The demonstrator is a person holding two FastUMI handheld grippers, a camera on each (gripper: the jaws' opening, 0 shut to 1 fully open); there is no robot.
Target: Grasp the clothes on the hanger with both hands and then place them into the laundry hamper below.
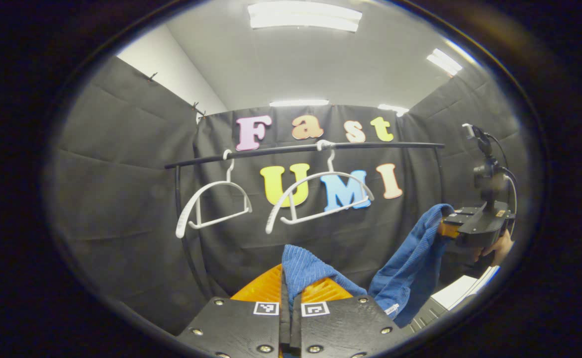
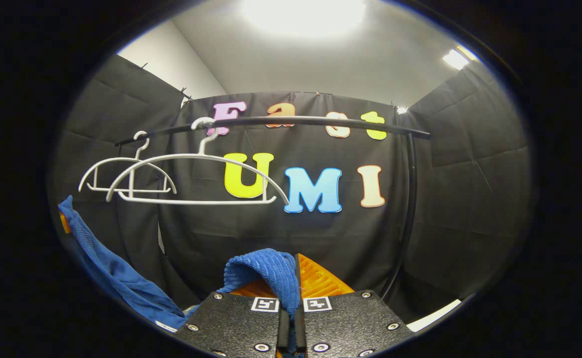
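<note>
Nearest me, my left claw (image 1: 288, 293) is clamped on a fold of the blue cloth (image 1: 410, 258), which bunches over the fingers at six o'clock. In the right gripper view, my right claw (image 2: 291, 293) pinches another fold of the same cloth (image 2: 266, 271) at six o'clock, and the rest trails off toward eight o'clock. In the left gripper view, the cloth sags between both claws, off the hangers. Farther back, two bare white hangers (image 1: 214, 206) (image 1: 321, 199) dangle from the black rail (image 1: 301, 148) around twelve o'clock
</note>
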